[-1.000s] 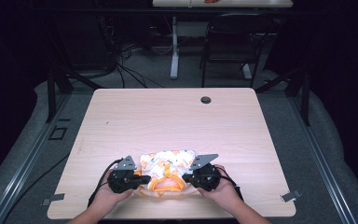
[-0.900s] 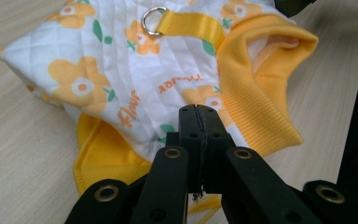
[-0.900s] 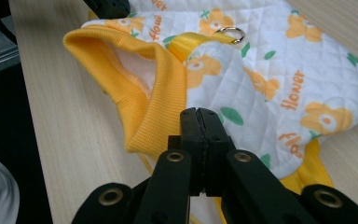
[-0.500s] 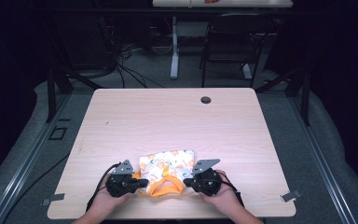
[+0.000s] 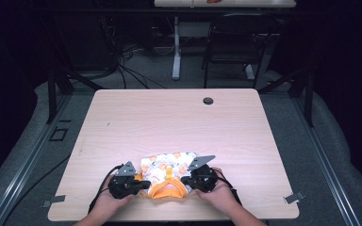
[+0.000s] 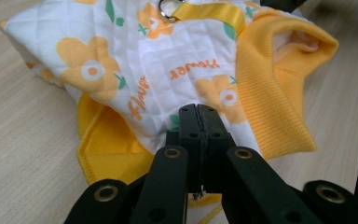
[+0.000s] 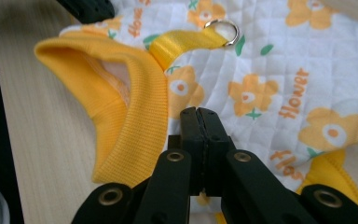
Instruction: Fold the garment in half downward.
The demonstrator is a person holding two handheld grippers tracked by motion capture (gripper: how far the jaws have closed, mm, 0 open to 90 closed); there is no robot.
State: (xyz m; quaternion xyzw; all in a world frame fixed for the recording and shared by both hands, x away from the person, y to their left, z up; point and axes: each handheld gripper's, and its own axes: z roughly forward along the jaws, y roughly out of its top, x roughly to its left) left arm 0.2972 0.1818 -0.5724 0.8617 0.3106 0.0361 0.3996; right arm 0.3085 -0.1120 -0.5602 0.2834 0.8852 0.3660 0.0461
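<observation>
At the table's (image 5: 122, 122) near edge, seen from high, both grippers flank a flowered garment (image 5: 166, 173), drawn nearer than a second ago; far tabletop lies open. Left gripper view: left gripper (image 6: 198, 122) clenched on its quilted hem. Right gripper view: right gripper (image 7: 199, 125) clenched beside the yellow collar (image 7: 130, 107).

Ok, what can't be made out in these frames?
- High view: garment print too small to read; near edge hidden under both claws.
- Left gripper view: fabric between left claw tips hidden by the jaws.
- Right gripper view: the same at right claw; garment cut off at the frame's top.
</observation>
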